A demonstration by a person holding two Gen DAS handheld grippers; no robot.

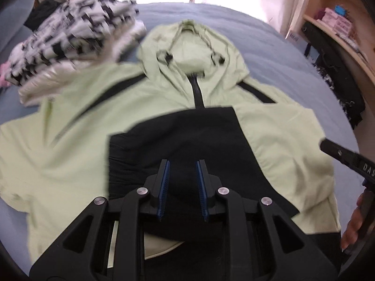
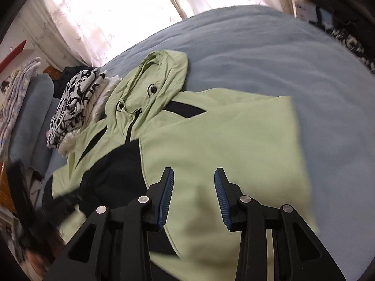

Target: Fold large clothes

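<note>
A light green hooded jacket (image 1: 164, 98) with a black front panel (image 1: 187, 140) and black zip lies spread face up on a blue bed, hood at the far end. It also shows in the right wrist view (image 2: 222, 135). My left gripper (image 1: 182, 164) is open and empty, hovering over the black panel. My right gripper (image 2: 194, 172) is open and empty above the jacket's green right side, where a sleeve lies folded over the body. The right gripper's body (image 1: 344, 157) shows at the right edge of the left wrist view.
A pile of black-and-white patterned clothes (image 1: 70, 39) lies at the jacket's far left, also seen in the right wrist view (image 2: 72, 103). The blue bedcover (image 2: 293, 58) stretches to the right. A wooden shelf (image 1: 339, 23) stands beyond the bed's right side. Curtains (image 2: 105, 11) hang behind.
</note>
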